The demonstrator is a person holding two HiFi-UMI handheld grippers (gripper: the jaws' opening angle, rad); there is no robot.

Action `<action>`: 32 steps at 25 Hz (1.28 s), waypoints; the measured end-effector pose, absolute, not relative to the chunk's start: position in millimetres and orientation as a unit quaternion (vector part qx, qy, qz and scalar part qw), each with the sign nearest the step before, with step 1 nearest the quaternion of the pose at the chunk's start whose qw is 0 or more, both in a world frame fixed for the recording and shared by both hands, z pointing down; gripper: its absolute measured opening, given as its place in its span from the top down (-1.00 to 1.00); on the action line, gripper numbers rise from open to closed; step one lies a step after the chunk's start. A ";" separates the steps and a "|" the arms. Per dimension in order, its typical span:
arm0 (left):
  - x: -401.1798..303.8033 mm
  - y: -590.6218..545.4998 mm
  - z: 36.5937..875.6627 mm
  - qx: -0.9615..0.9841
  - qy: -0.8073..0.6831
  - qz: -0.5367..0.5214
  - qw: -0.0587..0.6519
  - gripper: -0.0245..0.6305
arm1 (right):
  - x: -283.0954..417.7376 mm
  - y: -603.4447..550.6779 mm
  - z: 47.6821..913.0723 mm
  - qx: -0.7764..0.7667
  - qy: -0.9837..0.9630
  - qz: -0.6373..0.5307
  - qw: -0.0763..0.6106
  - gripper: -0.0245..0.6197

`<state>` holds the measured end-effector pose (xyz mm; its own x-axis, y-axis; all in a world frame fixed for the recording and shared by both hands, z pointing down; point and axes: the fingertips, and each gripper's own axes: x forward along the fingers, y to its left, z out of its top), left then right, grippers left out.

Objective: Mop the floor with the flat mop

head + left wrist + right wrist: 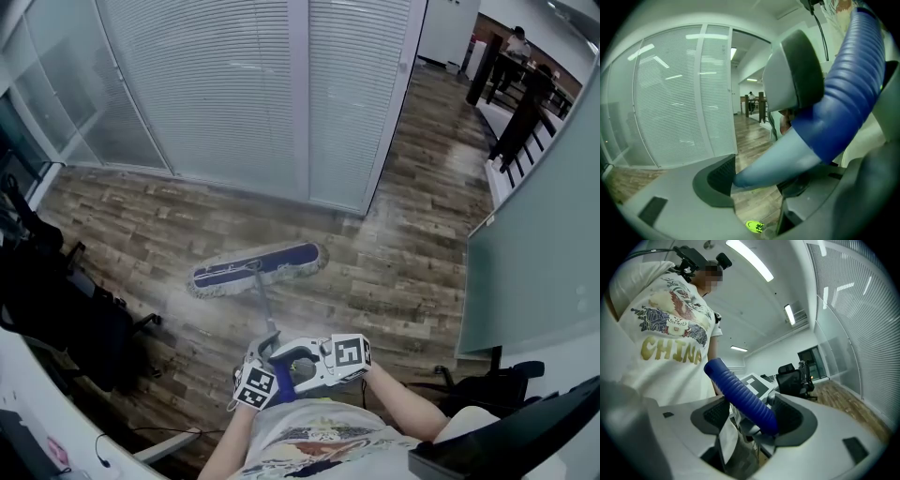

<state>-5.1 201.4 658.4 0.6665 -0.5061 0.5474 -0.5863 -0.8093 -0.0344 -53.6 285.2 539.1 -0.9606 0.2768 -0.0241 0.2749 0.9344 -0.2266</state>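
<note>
Head view: the mop [258, 269] lies pad-down on the wood floor [412, 272], just short of the blinds [234, 84] and roughly along them. Its handle [262, 305] runs back from the blinds to the left gripper [262, 367] and right gripper [296, 364], which are side by side.

Left gripper view: jaws narrow, clamped on the handle where grey shaft meets blue grip [848, 93].

Right gripper view: jaws closed on that grip, blinds to the right.
</note>
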 end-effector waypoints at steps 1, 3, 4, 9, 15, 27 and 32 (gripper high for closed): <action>-11.7 186.3 656.6 0.910 -0.301 0.274 0.072 0.30 | -60.5 270.3 537.8 -0.141 -0.983 0.115 0.003 0.07; -24.6 159.2 651.4 0.910 -0.300 0.275 0.074 0.30 | -74.4 243.1 535.7 -0.142 -0.983 0.115 0.004 0.06; -30.8 147.2 649.0 0.910 -0.297 0.278 0.074 0.30 | -81.1 230.9 534.4 -0.142 -0.983 0.116 0.004 0.07; -63.3 82.5 637.8 0.913 -0.298 0.268 0.078 0.30 | -114.9 165.1 523.8 -0.130 -0.984 0.118 -0.016 0.06; -86.1 19.0 649.4 0.912 -0.295 0.278 0.066 0.30 | -137.5 102.8 535.4 -0.133 -0.985 0.111 -0.008 0.06; -85.5 -145.4 659.5 0.902 -0.309 0.294 0.070 0.30 | -130.0 -60.2 541.4 -0.162 -0.981 0.110 -0.001 0.06; -73.2 -226.1 649.8 0.897 -0.324 0.291 0.077 0.30 | -114.1 -139.5 534.7 -0.169 -0.979 0.112 -0.009 0.06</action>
<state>-73.2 -226.1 649.8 0.6202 -0.5368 0.5719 -0.6263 -0.7779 -0.0509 -114.1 -139.5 534.7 -0.9425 0.3295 -0.0564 0.3337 0.9175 -0.2165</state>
